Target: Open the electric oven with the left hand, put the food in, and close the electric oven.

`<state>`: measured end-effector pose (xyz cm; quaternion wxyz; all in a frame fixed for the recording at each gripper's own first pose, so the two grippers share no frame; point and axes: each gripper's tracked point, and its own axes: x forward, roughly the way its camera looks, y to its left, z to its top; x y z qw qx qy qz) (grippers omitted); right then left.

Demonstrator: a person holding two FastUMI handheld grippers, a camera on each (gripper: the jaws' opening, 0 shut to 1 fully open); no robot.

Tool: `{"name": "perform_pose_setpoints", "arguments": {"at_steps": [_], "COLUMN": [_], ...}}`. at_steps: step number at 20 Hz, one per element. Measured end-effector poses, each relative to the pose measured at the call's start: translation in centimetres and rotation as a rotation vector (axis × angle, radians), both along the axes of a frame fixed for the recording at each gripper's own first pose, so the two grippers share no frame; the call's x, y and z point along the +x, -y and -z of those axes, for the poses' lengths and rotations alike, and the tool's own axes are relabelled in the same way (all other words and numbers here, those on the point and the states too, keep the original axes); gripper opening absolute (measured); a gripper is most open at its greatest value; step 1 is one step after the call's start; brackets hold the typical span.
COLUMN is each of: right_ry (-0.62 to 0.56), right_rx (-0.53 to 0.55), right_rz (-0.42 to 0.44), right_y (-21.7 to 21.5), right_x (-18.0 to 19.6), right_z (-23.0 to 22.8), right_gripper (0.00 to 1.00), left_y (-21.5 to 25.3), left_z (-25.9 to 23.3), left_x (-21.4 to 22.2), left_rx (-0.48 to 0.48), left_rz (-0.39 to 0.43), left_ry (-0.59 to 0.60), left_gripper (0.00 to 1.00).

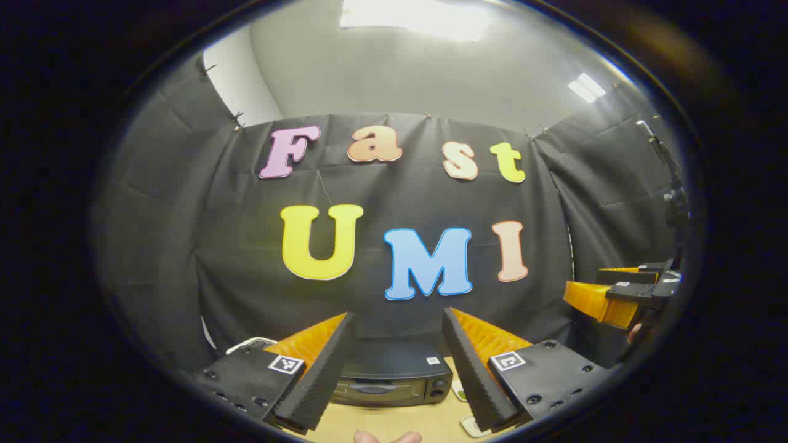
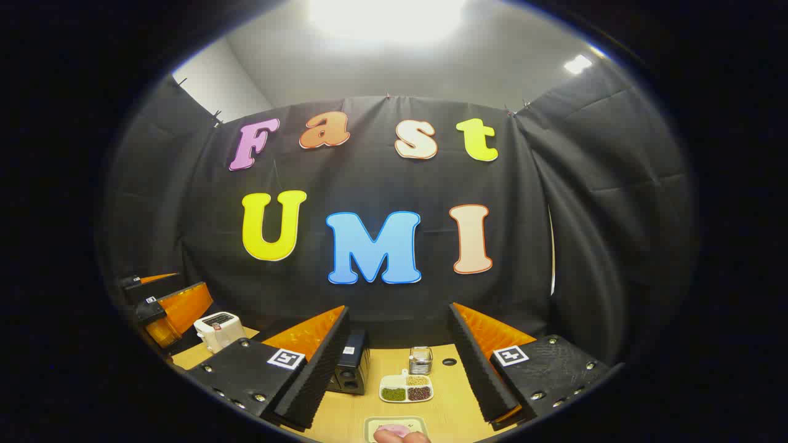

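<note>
- The oven sits on the table against the booth wall, door shut, handle facing forward.
- A shut door fits two stages: food yet to go in, or food inside and the door closed again. The glass is too dark to see inside.
- In the right gripper view a pink item, likely the food, lies on a small tray at the near table edge, which leans toward the earlier stage; I judge so, not certain.
- The oven lies ahead of and below the left gripper, seen between its fingers, well apart from them.
- Left fingers spread wide, holding nothing.
- The right gripper hangs above the table, fingers also wide and empty; the oven's side shows just by its left finger.
- Further out: a divided dish of beans, a small jar, a white toaster on the left.
</note>
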<state>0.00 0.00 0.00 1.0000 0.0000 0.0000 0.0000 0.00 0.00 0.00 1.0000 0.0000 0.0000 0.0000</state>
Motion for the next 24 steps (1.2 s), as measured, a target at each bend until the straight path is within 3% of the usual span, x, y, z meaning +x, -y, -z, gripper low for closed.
{"name": "perform_pose_setpoints", "arguments": {"at_steps": [3, 4, 8, 11, 13, 16, 17, 21, 24], "right_ry": [0.004, 0.002, -0.006, -0.034, -0.051, -0.05, -0.05, -0.053, -0.061], "right_rx": [0.011, 0.019, 0.014, 0.023, 0.032, 0.05, 0.058, 0.062, 0.077], "right_rz": [-0.014, -0.02, -0.044, -0.069, -0.073, -0.065, -0.055, -0.027, -0.013], "right_y": [0.8, 1.0, 2.0, 2.0, 1.9, 1.0, 0.7, -0.9, -2.1], "right_x": [0.5, 0.5, 1.3, 1.5, 1.2, 0.6, 0.3, -0.6, -0.8], "right_z": [0.1, 0.3, 1.1, 1.9, 2.3, 2.3, 2.1, 2.0, 2.5], "right_gripper": [0.96, 0.96, 0.96, 0.96, 0.96, 0.96, 0.96, 0.96, 0.96], "left_y": [0.0, 0.2, 0.6, 0.9, 1.3, 1.1, 1.0, 0.1, -0.8], "left_z": [-0.2, -0.3, -0.3, 0.0, 0.1, 0.1, 0.2, 0.4, 1.0], "left_x": [0.4, 0.5, 0.8, 1.0, 1.3, 1.3, 1.4, 1.7, 2.2], "left_rx": [0.006, 0.004, 0.013, 0.026, 0.012, -0.005, -0.012, -0.025, -0.027], "left_rz": [-0.027, -0.031, -0.049, -0.058, -0.049, -0.039, -0.029, 0.02, 0.042], "left_ry": [-0.001, 0.0, 0.007, 0.009, 0.009, 0.009, 0.009, 0.008, -0.006], "left_gripper": [0.94, 0.98, 0.95, 0.98, 0.94, 0.98, 0.94, 0.98, 0.95]}}
